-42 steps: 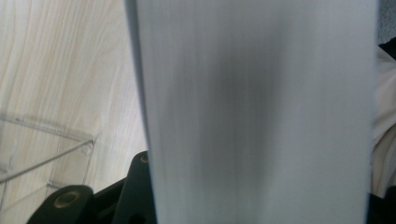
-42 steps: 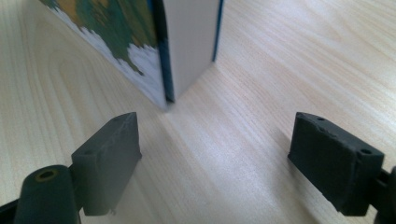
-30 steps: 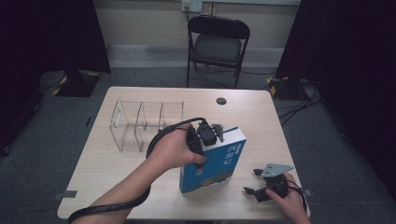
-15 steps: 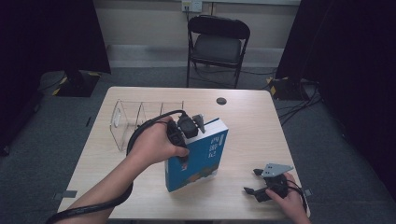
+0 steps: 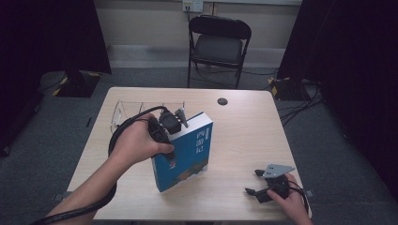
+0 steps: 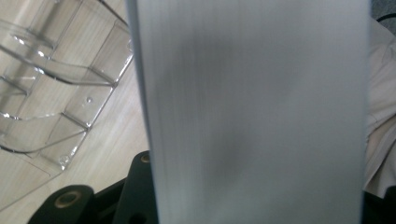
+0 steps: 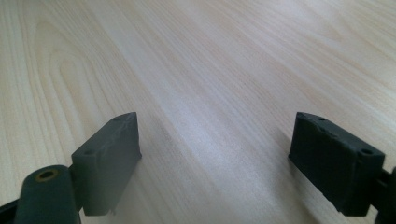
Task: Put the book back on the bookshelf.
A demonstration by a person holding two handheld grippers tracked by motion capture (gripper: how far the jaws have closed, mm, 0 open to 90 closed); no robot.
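Since the picture half a second earlier, the thick blue hardcover book has been carried a little farther toward nine o'clock and tipped more upright, closing on the clear plastic divided file rack; the right hand has not shifted. In the high view the left gripper clamps the book at its upper edge, the fingers closed on the cover and page block, so the book hangs tilted with its lower corner close to or resting on the pale wooden tabletop, which of the two cannot be told. Holding it by the top edge lets the book swing upright, which is likely the posture needed to slot it between the rack's dividers. The rack sits at about ten o'clock from the book, just beside the hand. In the left gripper view the white page edges run up the middle of the picture, and the rack's curved clear dividers lie at nine o'clock, showing how near the slots are. The right gripper rests low near the table's five o'clock corner, well apart from the book, and in the right gripper view its fingers stand wide open over bare wood, holding nothing, seemingly parked out of the way.
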